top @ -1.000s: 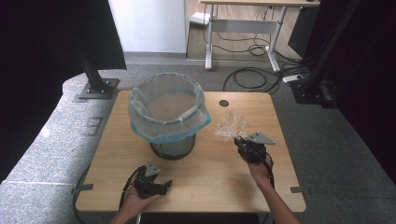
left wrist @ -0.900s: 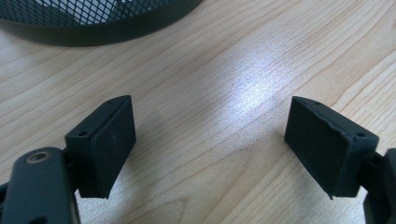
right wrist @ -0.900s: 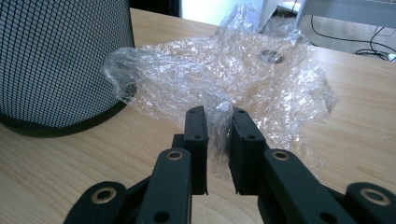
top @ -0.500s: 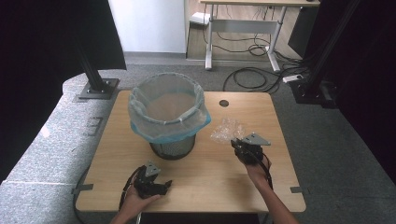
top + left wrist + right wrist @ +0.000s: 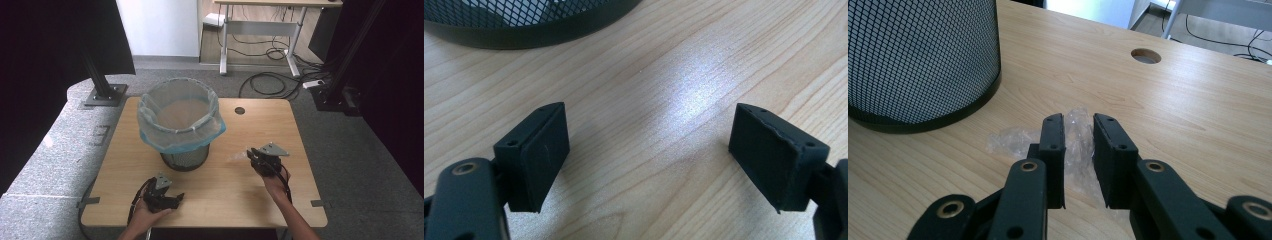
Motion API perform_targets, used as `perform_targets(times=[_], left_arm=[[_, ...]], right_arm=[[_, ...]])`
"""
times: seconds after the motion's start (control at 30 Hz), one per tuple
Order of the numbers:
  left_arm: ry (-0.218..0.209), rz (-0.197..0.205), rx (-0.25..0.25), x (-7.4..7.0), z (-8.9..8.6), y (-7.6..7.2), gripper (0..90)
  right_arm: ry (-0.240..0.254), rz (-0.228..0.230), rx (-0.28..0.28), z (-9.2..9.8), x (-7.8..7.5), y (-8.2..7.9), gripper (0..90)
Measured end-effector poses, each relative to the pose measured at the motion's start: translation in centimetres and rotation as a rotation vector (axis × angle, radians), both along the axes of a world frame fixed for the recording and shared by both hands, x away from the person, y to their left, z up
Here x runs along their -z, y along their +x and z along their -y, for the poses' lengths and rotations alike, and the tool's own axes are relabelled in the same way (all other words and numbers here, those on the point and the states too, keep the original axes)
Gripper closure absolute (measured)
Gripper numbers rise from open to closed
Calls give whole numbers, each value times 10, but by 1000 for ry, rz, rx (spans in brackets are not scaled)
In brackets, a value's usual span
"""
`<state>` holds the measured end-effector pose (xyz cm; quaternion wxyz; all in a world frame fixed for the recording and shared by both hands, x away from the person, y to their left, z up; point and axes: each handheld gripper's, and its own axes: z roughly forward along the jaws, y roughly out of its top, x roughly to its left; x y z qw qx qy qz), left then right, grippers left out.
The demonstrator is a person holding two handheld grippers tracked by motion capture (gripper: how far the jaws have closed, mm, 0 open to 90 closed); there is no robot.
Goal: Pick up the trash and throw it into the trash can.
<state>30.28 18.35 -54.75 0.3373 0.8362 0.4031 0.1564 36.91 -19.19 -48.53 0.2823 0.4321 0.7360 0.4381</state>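
So my right gripper (image 5: 1078, 150) is clamped on a crumpled clear plastic wrapper (image 5: 1074, 131), forearm reaching in from the light wooden tabletop's (image 5: 260, 125) near edge. My left gripper (image 5: 649, 160) sits low near the near-left corner, jaws wide apart, by the black mesh bin (image 5: 184, 159).

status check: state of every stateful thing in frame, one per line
left gripper: open, jaws wide apart, nothing between them, over bare table.
right gripper: shut on clear plastic wrap.
clear plastic wrap: crumpled, pinched between the jaws, low at the tabletop.
mesh bin: upright, standing on the table.
bin liner: fitted, folded over the rim, mouth open.
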Motion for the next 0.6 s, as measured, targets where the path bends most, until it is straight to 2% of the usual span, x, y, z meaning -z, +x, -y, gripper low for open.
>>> perform_targets(times=[0.4, 0.6], left_arm=[[0, 0, 0, 0, 0, 0, 163], [0, 0, 0, 0, 0, 0, 163]], right_arm=[[4, 2, 4, 0, 0, 0, 738], [9, 6, 8, 1, -3, -1, 809]])
